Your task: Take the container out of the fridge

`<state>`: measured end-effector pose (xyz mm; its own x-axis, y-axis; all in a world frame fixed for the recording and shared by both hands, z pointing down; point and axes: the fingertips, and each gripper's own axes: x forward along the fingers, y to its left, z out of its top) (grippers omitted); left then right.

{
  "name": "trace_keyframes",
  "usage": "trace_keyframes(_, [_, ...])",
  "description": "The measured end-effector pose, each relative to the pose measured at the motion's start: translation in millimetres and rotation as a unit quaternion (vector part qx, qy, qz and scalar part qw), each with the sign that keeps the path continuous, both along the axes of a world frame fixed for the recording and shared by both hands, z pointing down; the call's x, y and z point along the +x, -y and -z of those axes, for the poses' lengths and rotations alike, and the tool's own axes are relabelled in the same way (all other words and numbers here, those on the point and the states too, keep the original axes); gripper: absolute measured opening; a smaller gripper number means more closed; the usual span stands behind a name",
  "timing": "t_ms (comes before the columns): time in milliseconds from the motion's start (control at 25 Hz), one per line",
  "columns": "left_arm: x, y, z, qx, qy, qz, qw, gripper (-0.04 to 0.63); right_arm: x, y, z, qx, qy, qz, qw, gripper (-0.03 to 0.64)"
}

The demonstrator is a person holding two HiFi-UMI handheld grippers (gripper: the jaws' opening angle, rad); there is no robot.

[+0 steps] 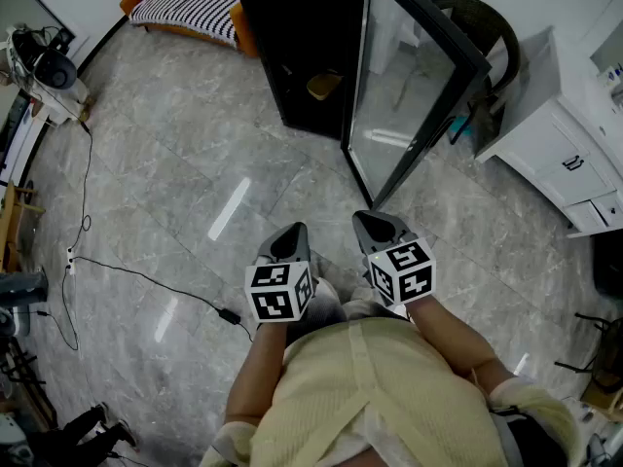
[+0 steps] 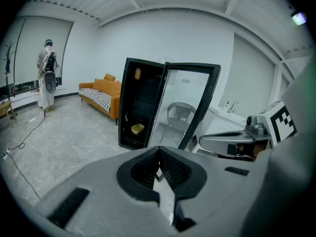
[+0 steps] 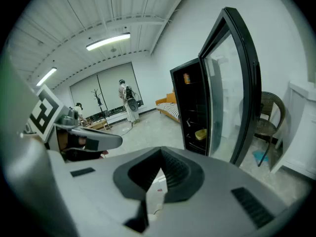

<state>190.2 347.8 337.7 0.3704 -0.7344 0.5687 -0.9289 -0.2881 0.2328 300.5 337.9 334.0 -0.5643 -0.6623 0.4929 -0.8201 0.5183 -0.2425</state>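
Approaching comes first: the yellow container (image 1: 323,85) sits on a low shelf inside the open fridge (image 1: 292,37), well apart from both grippers. The left gripper (image 1: 292,232) and right gripper (image 1: 375,222) have their fingers together and empty, so spread one pair before reaching in.

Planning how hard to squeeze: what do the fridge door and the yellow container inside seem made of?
Fridge door: clear glass in a glossy black frame; a chair shows through the pane. Yellow container: probably plastic, opaque and smooth, though it is too small to be sure.
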Motion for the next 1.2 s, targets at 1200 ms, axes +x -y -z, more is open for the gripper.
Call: trace_keyframes(1200, [-61.6, 38.4, -9.0, -0.010, -0.012, -0.014, 0.9998, 0.021, -64.0, 44.9, -11.5, -0.022, -0.002, -0.005, 1.000, 0.028])
